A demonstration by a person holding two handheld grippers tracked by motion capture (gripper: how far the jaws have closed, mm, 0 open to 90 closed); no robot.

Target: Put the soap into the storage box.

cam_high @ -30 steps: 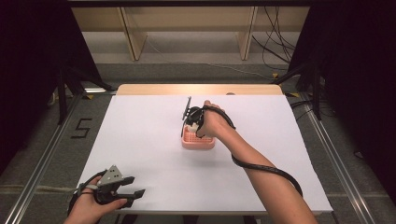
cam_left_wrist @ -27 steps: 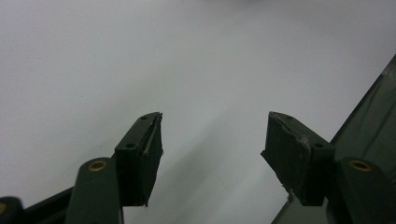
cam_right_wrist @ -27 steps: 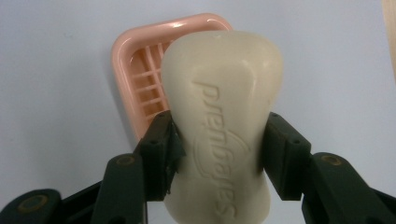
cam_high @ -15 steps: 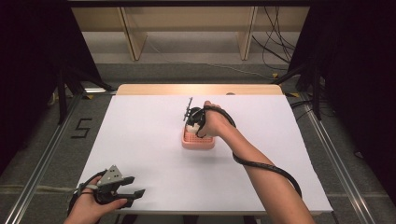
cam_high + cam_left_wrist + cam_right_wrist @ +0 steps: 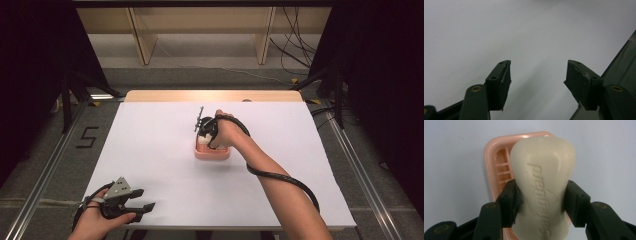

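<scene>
Room: dark curtains (image 5: 30,75) hang on both sides, w/ grey floor (image 5: 200,75) around the table (image 5: 150,165) and pale wooden shelf legs (image 5: 140,42) beyond the table's far edge. Loose black cables (image 5: 295,55) lie on the floor to the far right of the table; a black "5" mark (image 5: 86,137) sits on the floor just left of the table, by a metal rail (image 5: 45,170).

Table: white sheet over most of it, a bare wood strip (image 5: 210,95) along the far edge. Surface plain, matte.

Pink soap dish (image 5: 212,151) sits near the table's centre, slightly toward the far side; slatted inside, seen in the right gripper view (image 5: 499,165).

Soap bar (image 5: 542,180), cream, w/ embossed lettering, is over the dish, clamped at its sides by the right gripper (image 5: 541,202); the jaws press on both flanks. Whether the bar's lower end touches the dish, can't tell.

Left gripper (image 5: 132,207) is at the table's near left corner, well apart from the dish, jaws spread w/ nothing between, just white surface behind in its own view (image 5: 537,75).
</scene>
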